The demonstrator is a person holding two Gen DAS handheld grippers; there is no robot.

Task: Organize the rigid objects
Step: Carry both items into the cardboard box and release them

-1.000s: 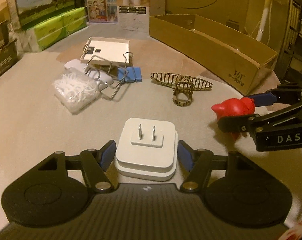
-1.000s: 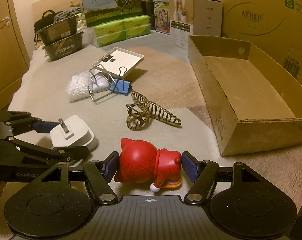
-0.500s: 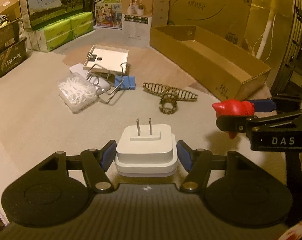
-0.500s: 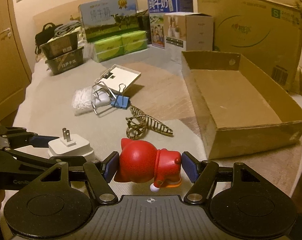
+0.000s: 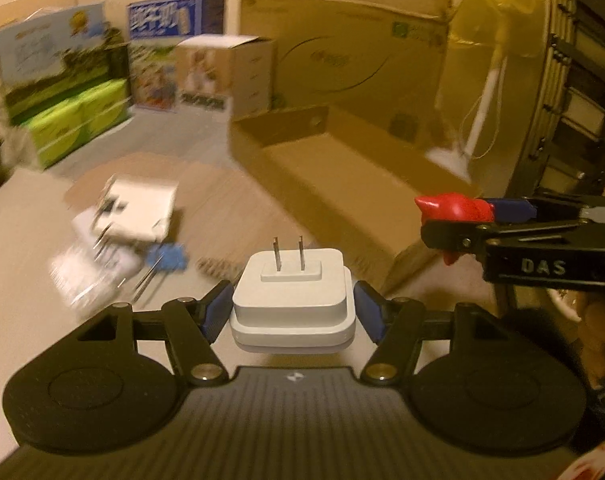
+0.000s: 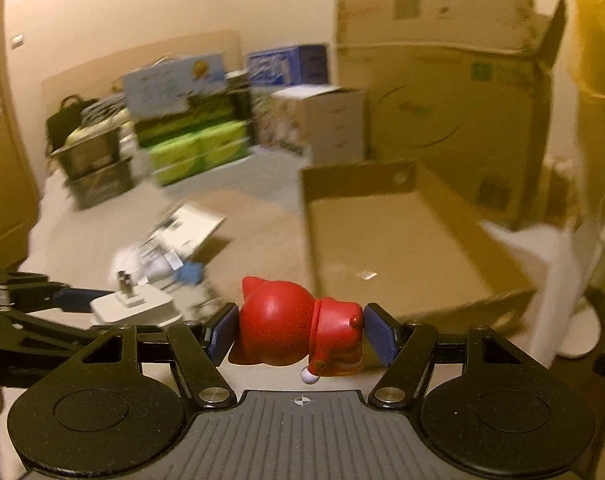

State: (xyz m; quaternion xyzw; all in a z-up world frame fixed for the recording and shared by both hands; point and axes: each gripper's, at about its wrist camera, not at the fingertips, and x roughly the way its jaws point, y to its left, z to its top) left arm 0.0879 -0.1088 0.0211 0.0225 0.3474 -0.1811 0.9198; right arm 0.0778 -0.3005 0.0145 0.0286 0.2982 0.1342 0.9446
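My left gripper [image 5: 289,307] is shut on a white plug adapter [image 5: 291,296], its two prongs pointing up, carried above the bed surface. My right gripper [image 6: 300,330] is shut on a red cat figurine [image 6: 290,324] lying on its side between the blue pads. In the left wrist view the figurine [image 5: 454,208] and the right gripper [image 5: 462,220] show at the right; in the right wrist view the adapter [image 6: 134,306] shows at the left. An open shallow cardboard box [image 5: 342,168] [image 6: 386,240] lies ahead of both, its floor bare.
Left on the surface, blurred, are a white flat box [image 5: 142,204], a blue binder clip [image 5: 170,256], wire clips and a white bag [image 5: 74,272]. Milk cartons, green packs [image 6: 194,152] and a tall cardboard box [image 6: 442,92] line the back.
Both grippers have risen and swung toward the open cardboard box, each still holding its object. The surface items have slid down and left in view, and the hair clips have dropped out of sight.
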